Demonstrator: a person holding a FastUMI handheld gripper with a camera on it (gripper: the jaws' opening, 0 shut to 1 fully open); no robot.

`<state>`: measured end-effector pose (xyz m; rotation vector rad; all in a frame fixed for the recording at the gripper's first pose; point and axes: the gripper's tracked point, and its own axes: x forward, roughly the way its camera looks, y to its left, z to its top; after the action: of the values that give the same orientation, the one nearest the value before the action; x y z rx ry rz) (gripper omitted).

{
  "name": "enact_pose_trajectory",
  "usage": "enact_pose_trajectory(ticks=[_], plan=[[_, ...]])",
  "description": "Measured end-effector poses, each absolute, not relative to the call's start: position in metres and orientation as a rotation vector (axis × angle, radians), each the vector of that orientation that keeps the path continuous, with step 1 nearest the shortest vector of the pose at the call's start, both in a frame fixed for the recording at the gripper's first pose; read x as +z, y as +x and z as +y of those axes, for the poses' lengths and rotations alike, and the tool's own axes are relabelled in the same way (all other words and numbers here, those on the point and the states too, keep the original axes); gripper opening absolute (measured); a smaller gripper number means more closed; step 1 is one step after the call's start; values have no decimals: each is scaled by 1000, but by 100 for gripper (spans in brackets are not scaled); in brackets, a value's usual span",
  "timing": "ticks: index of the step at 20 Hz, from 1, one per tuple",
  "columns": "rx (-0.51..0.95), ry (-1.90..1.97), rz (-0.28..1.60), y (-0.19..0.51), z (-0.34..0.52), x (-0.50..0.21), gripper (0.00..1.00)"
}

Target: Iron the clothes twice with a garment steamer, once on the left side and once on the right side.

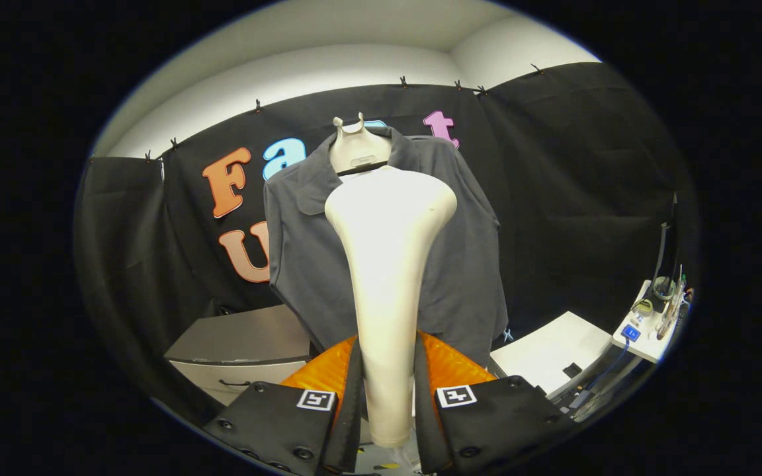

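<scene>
A cream-white garment steamer (387, 277) stands upright between my two fingers, its handle clamped by both and its wide head rising beyond them. My gripper (386, 380) is shut on that handle. Behind the steamer hangs a dark grey collared shirt (301, 258) on a pale hanger (358, 149) against the black cloth wall. The steamer's head covers the middle of the shirt's chest, and I cannot tell whether it touches the fabric.
A grey box (242, 350) sits below the shirt's left side. A white tabletop (553, 360) lies to the right, and beyond it a small white stand (652, 324) holds bottles and a blue device with cables.
</scene>
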<state>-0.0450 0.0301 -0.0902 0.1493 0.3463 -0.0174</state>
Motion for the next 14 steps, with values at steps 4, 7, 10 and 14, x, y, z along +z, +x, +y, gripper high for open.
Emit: enact_pose_trajectory(ticks=[4,7,10,14], plan=[[-24,145,357,-50,31,-93,42],[-30,142,361,-50,29,-94,42],[-33,142,363,-49,27,-94,42],[-34,143,368,-48,26,-95,42]])
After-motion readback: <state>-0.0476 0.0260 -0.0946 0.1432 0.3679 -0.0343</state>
